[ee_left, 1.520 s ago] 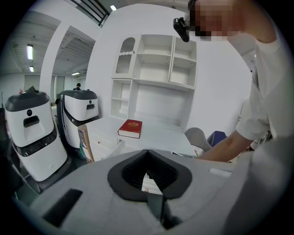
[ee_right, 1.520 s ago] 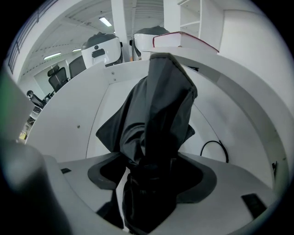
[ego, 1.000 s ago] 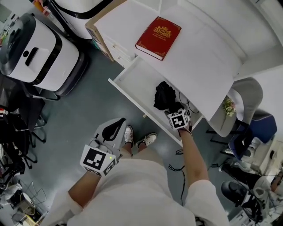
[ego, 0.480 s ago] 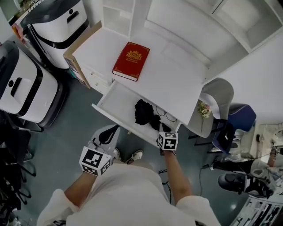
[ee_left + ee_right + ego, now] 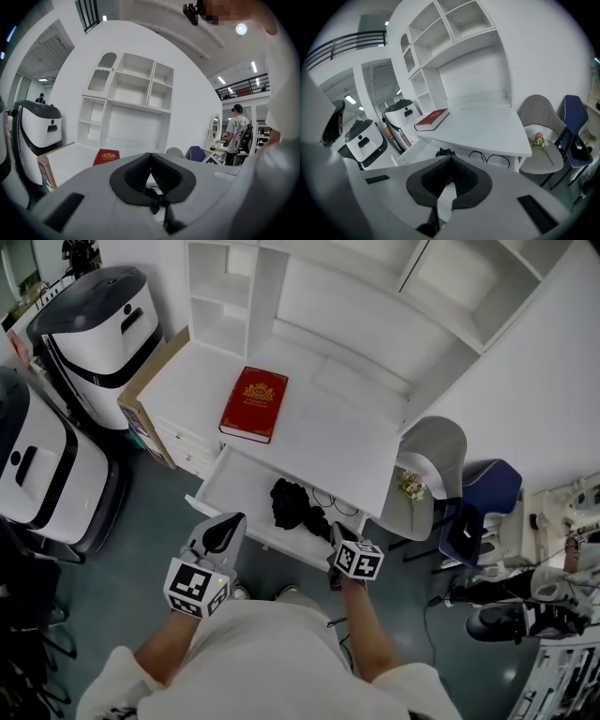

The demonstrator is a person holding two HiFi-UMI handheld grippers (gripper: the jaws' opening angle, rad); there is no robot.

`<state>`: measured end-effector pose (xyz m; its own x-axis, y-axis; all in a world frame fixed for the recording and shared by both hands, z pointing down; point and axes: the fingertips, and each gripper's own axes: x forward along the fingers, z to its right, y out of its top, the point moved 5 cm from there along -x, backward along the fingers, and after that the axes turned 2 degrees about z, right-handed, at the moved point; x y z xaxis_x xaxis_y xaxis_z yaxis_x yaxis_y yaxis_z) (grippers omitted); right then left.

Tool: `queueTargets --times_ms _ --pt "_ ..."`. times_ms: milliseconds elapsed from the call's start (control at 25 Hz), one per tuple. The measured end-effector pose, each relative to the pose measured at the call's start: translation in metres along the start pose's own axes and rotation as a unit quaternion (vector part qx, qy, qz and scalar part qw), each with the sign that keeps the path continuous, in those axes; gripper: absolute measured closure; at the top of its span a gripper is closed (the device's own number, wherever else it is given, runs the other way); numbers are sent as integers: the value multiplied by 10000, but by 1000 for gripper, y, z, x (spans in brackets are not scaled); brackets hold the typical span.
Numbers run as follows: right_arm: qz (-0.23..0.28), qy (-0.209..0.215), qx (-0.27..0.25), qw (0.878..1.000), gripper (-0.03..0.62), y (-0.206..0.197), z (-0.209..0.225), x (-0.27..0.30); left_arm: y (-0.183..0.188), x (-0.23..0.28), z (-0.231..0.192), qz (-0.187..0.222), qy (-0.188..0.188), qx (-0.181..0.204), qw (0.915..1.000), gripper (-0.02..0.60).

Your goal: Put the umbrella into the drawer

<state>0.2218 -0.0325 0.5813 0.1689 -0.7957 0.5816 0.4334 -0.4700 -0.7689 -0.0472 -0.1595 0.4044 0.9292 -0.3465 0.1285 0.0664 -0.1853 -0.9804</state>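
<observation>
A folded black umbrella (image 5: 291,505) lies inside the open white drawer (image 5: 234,491) under the desk; its top also peeks over the right gripper's body as a dark tuft, the umbrella (image 5: 445,152). My right gripper (image 5: 336,542) hovers just in front of the drawer's front edge, to the right of the umbrella, with its jaws shut and nothing between them. My left gripper (image 5: 223,532) is held lower left, in front of the drawer, jaws shut and empty. In the left gripper view the closed tips (image 5: 150,154) meet with nothing in them.
A red book (image 5: 254,405) lies on the white desk (image 5: 337,427) below open shelving. A grey chair (image 5: 427,474) with flowers stands right of the desk, a blue chair (image 5: 483,498) beyond. White machines (image 5: 103,315) stand left. A person (image 5: 238,133) stands far off.
The right gripper let go of the umbrella, shut its jaws and pulled back out of the drawer toward me. The left gripper rose a little. The head view tilted up, showing more shelving.
</observation>
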Motion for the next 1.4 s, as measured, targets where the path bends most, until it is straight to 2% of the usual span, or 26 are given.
queueTargets --times_ms 120,200,520,680,800,960,1120,1400 --pt "331 49 316 9989 594 17 1 -15 5 -7 -6 73 37 39 10000 567" --pt "592 88 346 9976 594 31 -1 -29 6 -13 -12 117 107 52 9999 566" --pt "1511 227 128 9882 594 100 2 -94 27 -16 -25 319 382 207 9985 566" --pt "1996 301 -281 9790 592 131 0 -126 45 -14 -16 606 211 245 9976 566" --pt "2298 424 -567 9706 592 152 -9 -143 58 -11 -7 743 101 349 9966 566" --pt "2682 672 -895 9568 593 181 -23 -170 73 -5 6 789 185 432 9958 568" --pt "3103 852 -1299 9378 593 209 -31 -203 91 -9 11 950 407 563 9931 568" --pt "3698 916 -1616 9103 593 239 -24 -249 113 -14 8 1167 948 702 9861 568"
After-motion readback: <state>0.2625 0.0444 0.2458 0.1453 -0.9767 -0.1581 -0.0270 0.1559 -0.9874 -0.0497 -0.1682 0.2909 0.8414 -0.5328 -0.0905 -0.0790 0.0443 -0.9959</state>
